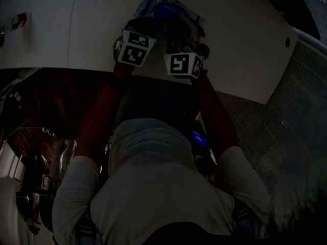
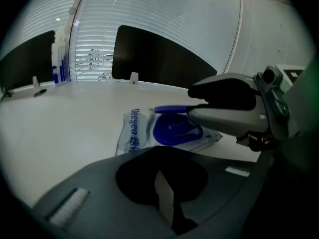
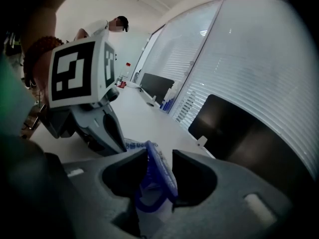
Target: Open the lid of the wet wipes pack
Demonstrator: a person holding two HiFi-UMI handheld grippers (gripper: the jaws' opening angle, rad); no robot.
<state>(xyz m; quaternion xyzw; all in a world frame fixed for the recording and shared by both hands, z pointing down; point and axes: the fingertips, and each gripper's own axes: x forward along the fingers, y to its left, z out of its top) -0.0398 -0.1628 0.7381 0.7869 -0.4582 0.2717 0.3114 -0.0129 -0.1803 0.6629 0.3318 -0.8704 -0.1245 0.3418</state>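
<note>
The wet wipes pack (image 2: 133, 132) lies flat on the white table (image 2: 60, 133), pale blue with a dark blue round lid (image 2: 174, 129). The lid's flap (image 3: 158, 171) stands raised on edge between the jaws of my right gripper (image 3: 159, 156), leaning on one jaw with a gap to the other, so the jaws are open around it. From the left gripper view, my right gripper (image 2: 191, 103) reaches in from the right over the lid. My left gripper (image 2: 160, 158) looks shut, its tips at the pack's near edge, which they hide. In the dark head view both grippers (image 1: 140, 27) (image 1: 179, 32) meet over the pack (image 1: 168, 9).
Blue-labelled bottles (image 2: 59, 63) stand far left by the blinds, with a small white stand (image 2: 133, 77) near the dark screen. A red-capped item (image 1: 15, 22) lies at the table's left. A person (image 3: 107, 26) stands far off. The table's edge (image 1: 245, 93) runs close to my body.
</note>
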